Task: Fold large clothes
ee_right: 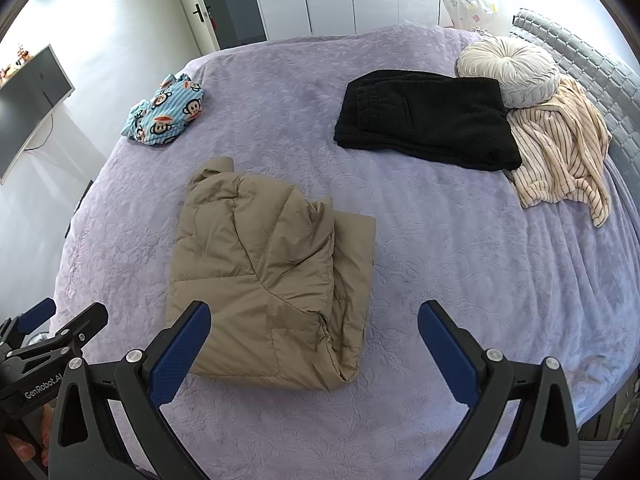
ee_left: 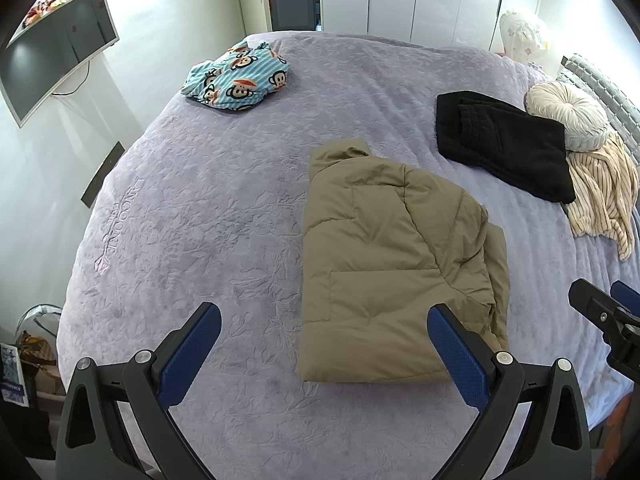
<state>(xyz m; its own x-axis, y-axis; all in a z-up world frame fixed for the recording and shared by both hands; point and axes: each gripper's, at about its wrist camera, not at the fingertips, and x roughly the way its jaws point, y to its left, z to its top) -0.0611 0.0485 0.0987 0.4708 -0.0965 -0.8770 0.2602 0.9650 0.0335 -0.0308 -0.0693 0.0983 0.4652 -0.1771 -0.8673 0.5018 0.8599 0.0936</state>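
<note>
Tan jacket (ee_left: 396, 264) lies folded on the purple bed (ee_left: 224, 208), mid-bed toward the near edge. Left gripper (ee_left: 324, 332) and right gripper (ee_right: 314, 330) both w/ jaws wide apart, holding nothing, above the near edge. Left's right finger covers the jacket's near-right corner. Black pants (ee_right: 428, 120) folded near the headboard side, partly under a round cushion (ee_right: 510, 70); striped garment (ee_right: 560, 148) bunched beside, shape unclear.

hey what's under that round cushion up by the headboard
The round cushion rests on the black garment's corner and the striped garment. Anything else beneath it is covered.
</note>
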